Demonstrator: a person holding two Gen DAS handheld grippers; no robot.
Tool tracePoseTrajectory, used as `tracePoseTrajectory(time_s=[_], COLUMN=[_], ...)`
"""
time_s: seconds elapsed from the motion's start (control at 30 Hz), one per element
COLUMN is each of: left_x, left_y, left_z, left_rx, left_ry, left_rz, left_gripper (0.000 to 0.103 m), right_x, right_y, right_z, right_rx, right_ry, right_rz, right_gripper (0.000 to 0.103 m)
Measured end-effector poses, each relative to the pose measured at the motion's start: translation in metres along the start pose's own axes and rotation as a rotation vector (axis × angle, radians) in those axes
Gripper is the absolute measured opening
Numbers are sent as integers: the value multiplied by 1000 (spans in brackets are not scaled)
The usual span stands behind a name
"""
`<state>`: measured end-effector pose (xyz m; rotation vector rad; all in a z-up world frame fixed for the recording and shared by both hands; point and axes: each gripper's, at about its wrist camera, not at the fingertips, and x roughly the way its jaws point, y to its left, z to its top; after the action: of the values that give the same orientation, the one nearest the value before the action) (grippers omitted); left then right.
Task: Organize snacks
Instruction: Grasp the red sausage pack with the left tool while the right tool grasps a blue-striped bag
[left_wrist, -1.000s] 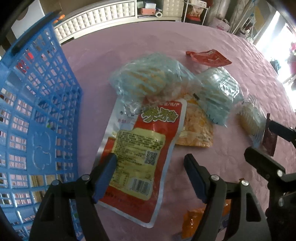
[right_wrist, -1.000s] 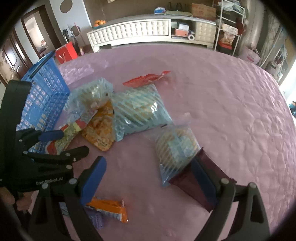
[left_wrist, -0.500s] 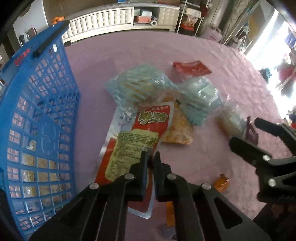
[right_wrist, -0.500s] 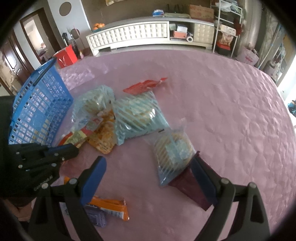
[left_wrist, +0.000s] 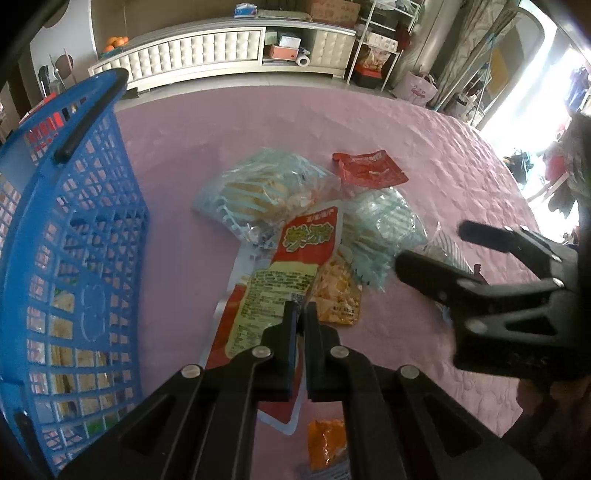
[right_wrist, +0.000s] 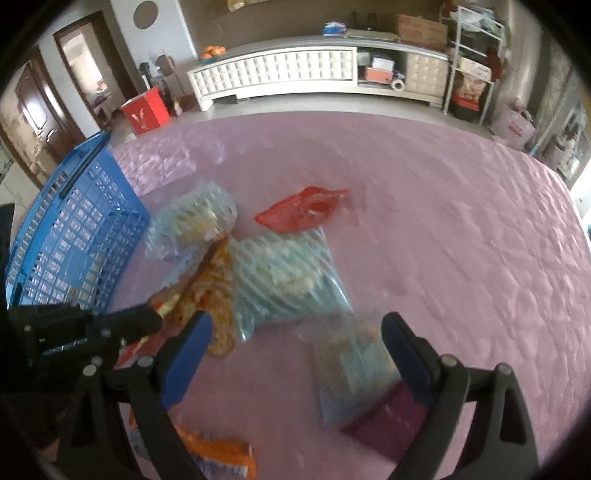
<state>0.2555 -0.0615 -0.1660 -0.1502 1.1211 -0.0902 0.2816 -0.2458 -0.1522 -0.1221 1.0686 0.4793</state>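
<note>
Left wrist view: the left claw (left_wrist: 300, 314) is clamping together on the red pouch (left_wrist: 280, 280), which is lying on the pink surface (left_wrist: 221, 129) among the other snacks, just beside the blue basket (left_wrist: 74, 240). The pick-up step is in hand; the next move likely calls for lifting the pouch clear and carrying it over the basket rim. The claw is pointing steeply downward. Right wrist view: the right claw (right_wrist: 295, 332) is standing wide apart, empty, angling down over the striped bag (right_wrist: 354, 373) and maroon packet (right_wrist: 384, 421).
</note>
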Motion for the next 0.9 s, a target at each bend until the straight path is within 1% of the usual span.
tracePoseTrajectory(time_s=[0.17, 0.2, 0.23, 0.27, 0.33, 0.57, 0.6, 0.63, 0.7, 0.8, 0.9], left_x=[2, 3, 4, 6, 8, 11, 10, 8, 3, -14, -32], left_y=[0, 1, 1, 2, 2, -4, -4, -4, -6, -11, -20], left_z=[5, 6, 7, 8, 8, 7, 7, 6, 5, 1, -3], left_rx=[-6, -6, -7, -8, -8, -5, -5, -3, -1, 5, 40], left_ry=[-9, -11, -11, -11, -13, -14, -14, -16, -29, -63, -101], left_rz=[-5, -6, -7, -8, -11, -8, -7, -9, -20, -44, -38], left_gripper=[3, 3, 3, 3, 3, 3, 3, 3, 2, 1, 1], right_x=[20, 23, 25, 26, 29, 33, 33, 32, 25, 9, -10], right_y=[7, 8, 9, 9, 13, 12, 13, 13, 12, 9, 12], right_z=[10, 11, 11, 11, 11, 10, 9, 8, 7, 3, -3], right_rx=[-74, -80, -86, -90, -115, -147, -157, -160, -144, -110, -96], right_ry=[28, 30, 29, 27, 27, 38, 34, 33, 23, 5, -19], right_rz=[8, 13, 20, 24, -5, -11, -20, -21, -9, 12, 3], right_gripper=[95, 92, 85, 82, 76, 75, 72, 63, 59, 58, 58])
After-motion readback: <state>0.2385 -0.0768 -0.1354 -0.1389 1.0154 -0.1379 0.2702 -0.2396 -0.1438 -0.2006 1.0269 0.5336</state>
